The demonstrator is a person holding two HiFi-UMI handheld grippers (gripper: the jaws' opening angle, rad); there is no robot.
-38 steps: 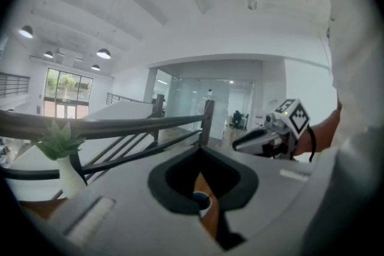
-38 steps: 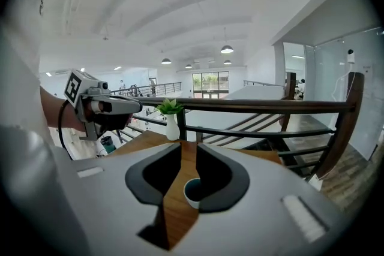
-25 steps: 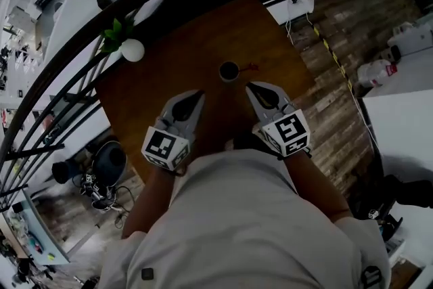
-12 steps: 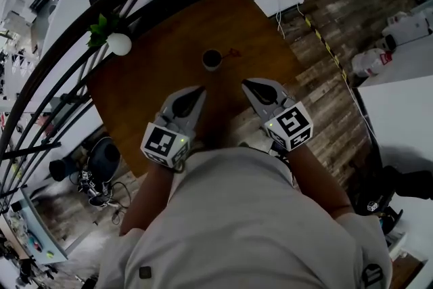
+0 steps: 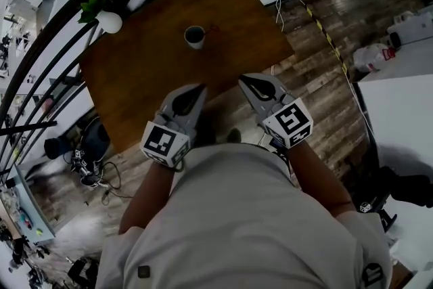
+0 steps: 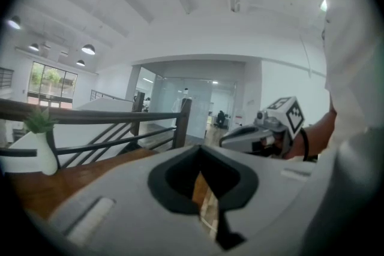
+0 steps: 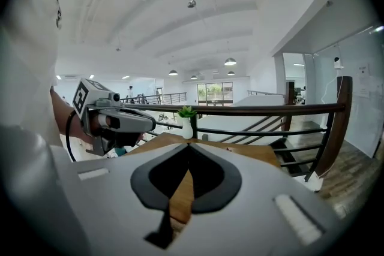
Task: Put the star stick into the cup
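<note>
Torso in a pale grey shirt [image 5: 237, 227] fills the bottom of the head view, with both forearms reaching forward from it. Left gripper [image 5: 201, 86] and right gripper [image 5: 242, 80] are held side by side, apart from each other, marker cubes nearest the body and tips pointing forward.

Left gripper jaws are clenched, tips meeting, nothing between the pads. Right gripper is the same: tips together, nothing held. Both sets of tips sit about at the near edge of the brown square wooden table [image 5: 142, 71]. Dark plank floor [image 5: 318, 84] lies under and outboard of the right gripper.

Ahead of both grippers and well apart from them, a small pale round cup with a dark inside [image 5: 195, 36] stands upright on the table, roughly in line with the left gripper's tips. The small red star stick [image 5: 215, 28] lies on the tabletop just beside the cup, on the right gripper's side, not inside it. Too small to read its shape.

Further out, on the left gripper's side, a white round vase with a green plant [image 5: 107, 20] sits at the far table corner. A dark metal railing [image 5: 40, 64] runs past behind it.
</note>
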